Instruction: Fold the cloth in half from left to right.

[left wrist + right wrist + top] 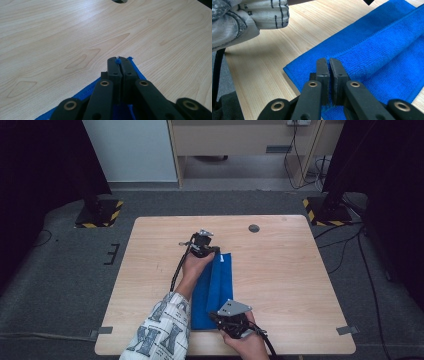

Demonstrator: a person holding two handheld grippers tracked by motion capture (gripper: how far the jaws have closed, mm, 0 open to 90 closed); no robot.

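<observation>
Blue towel [136, 71] fibres poke between the left gripper [119, 61] fingers.

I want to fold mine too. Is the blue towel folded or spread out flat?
Partly folded. One side of the blue towel lies doubled over the layer beneath, with a raised fold running down its length in the high view.

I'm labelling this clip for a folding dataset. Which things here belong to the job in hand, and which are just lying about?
In the job:
- blue towel, partly folded on the table
- left gripper, shut on the towel's far corner
- right gripper, shut on its near edge

Lying about:
- round grommet in the tabletop
- cables on the floor
</observation>
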